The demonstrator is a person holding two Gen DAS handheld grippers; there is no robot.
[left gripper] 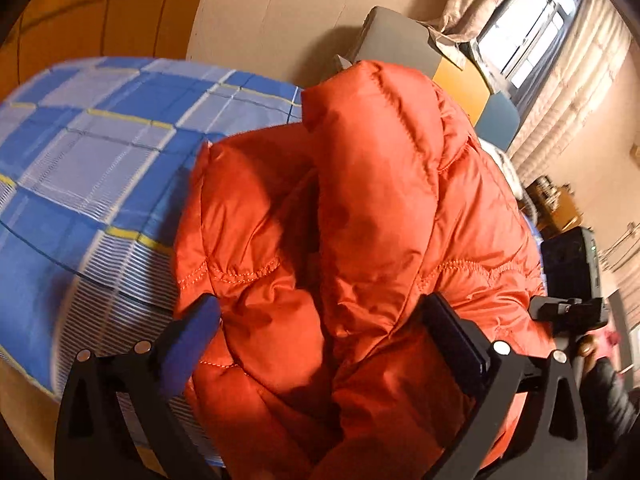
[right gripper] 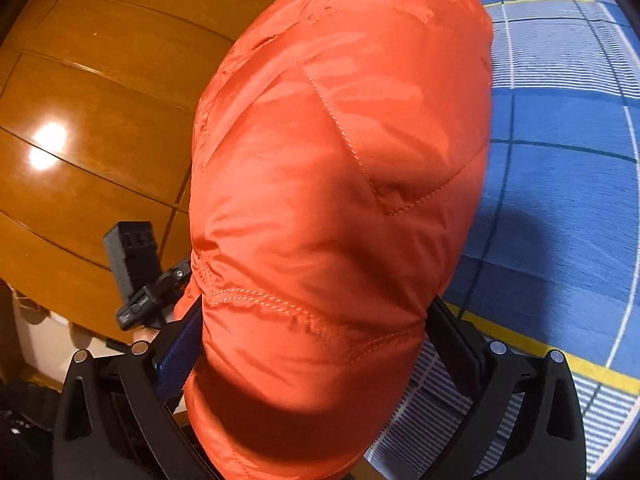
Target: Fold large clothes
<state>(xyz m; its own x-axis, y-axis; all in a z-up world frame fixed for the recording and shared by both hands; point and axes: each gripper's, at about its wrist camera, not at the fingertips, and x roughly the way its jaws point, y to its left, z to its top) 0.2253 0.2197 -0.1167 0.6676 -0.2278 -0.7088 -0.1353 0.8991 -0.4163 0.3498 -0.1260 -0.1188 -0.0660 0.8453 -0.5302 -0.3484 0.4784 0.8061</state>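
Left wrist view: the left gripper (left gripper: 320, 320) has its jaws spread wide, one blue-padded finger (left gripper: 192, 336) at the left and one black finger (left gripper: 456, 336) at the right. A bulging fold of the orange quilted puffer jacket (left gripper: 360, 220) fills the gap between them; the cloth lies against both inner faces, yet whether the pads press on it cannot be told. The jacket is heaped in thick, stitched ridges on the bed covered by a blue, white and yellow checked sheet (left gripper: 100, 160), at the edge nearest the camera. Behind it stand a beige wall (left gripper: 280, 12), a grey box (left gripper: 392, 40) and a curtained window (left gripper: 524, 36). At the right edge a small black device on a clamp (left gripper: 568, 308) and part of a dark sleeve (left gripper: 608, 392) appear.

Right wrist view: the right gripper (right gripper: 312, 344) also stands well open, with the jacket (right gripper: 340, 160) swelling up between its blue pad (right gripper: 180, 356) and its black finger (right gripper: 456, 340) and hiding most of both; a firm grip cannot be confirmed. The checked sheet (right gripper: 560, 180) lies to the right of the jacket, and the glossy orange-brown wooden floor (right gripper: 100, 100) to the left. A black clamp-mounted device (right gripper: 136, 272) shows just beside the left pad.
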